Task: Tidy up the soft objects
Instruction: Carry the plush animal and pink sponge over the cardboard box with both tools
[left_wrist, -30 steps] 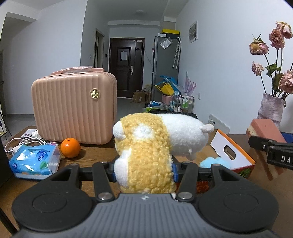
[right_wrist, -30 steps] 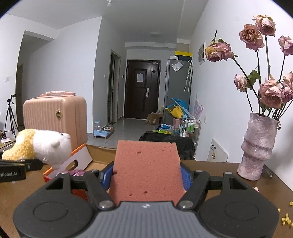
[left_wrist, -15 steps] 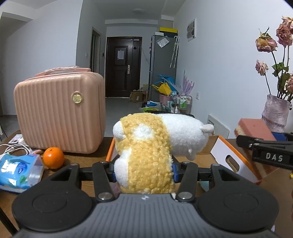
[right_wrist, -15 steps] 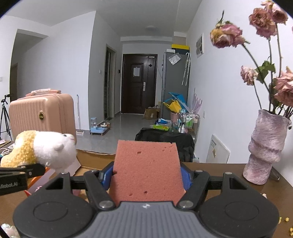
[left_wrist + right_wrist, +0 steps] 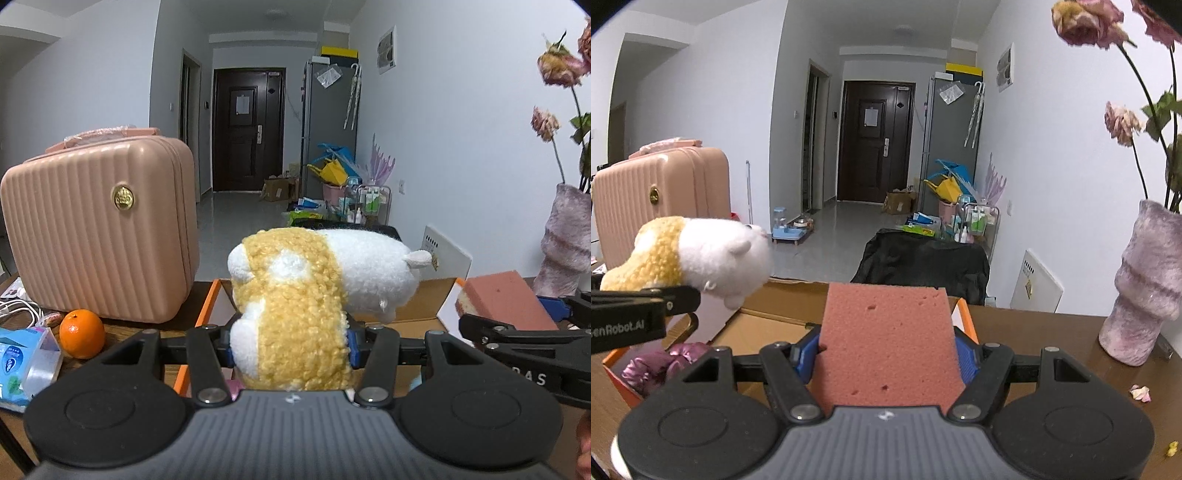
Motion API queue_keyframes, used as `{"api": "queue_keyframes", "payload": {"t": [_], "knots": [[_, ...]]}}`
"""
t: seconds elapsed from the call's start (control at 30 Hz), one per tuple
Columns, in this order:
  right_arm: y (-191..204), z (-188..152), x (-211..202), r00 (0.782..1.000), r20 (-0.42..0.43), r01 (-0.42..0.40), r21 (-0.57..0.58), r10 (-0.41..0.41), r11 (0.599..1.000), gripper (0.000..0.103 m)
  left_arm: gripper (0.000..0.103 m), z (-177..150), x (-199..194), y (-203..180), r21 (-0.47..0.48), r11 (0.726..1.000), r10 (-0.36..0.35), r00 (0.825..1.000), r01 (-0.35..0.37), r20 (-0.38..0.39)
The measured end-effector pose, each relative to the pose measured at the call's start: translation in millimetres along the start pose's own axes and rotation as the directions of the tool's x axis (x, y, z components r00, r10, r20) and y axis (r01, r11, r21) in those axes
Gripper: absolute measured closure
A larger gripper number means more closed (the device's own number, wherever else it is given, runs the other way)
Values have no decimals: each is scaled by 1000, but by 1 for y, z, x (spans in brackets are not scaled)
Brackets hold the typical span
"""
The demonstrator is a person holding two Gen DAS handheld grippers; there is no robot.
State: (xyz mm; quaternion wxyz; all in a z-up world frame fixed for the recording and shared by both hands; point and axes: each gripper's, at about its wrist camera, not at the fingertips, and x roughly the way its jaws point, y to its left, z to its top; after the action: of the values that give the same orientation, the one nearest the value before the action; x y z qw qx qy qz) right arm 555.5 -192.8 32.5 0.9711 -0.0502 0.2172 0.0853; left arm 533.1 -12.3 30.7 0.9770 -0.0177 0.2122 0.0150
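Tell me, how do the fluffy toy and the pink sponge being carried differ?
The plush toy is rounded and woolly, yellow and white; the sponge is a flat-faced pink block with small pores. The toy sits in the left hand-held gripper, the sponge in the right hand-held gripper. The toy bulges over its pads; the sponge keeps straight edges. Both are soft, gripped, and held above the orange-edged cardboard box.

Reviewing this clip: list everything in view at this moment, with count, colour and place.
plush toy: 1, yellow and white, clamped in left gripper over the box
sponge: 1, pink, clamped in right gripper
cardboard box: 1, orange-edged, open on table
padded item: 1, purple, inside box
suitcase: 1, pink, table left
orange: 1, beside suitcase
tissue pack: 1, blue, far left
vase: 1, mauve, dried roses, right
left gripper: black
right gripper: black
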Motion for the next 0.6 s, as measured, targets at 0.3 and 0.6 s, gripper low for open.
{"api": "queue_keyframes", "payload": {"t": [0.3,0.6], "knots": [[-5,-12,12,1000,7,24,30,-25,999,34,52,-12,22,4,16,999,44,998,-43,-53],[-7,-17,18,999,11,42,59,-43,997,34,52,-17,28,7,26,998,57,997,-56,-54]]}}
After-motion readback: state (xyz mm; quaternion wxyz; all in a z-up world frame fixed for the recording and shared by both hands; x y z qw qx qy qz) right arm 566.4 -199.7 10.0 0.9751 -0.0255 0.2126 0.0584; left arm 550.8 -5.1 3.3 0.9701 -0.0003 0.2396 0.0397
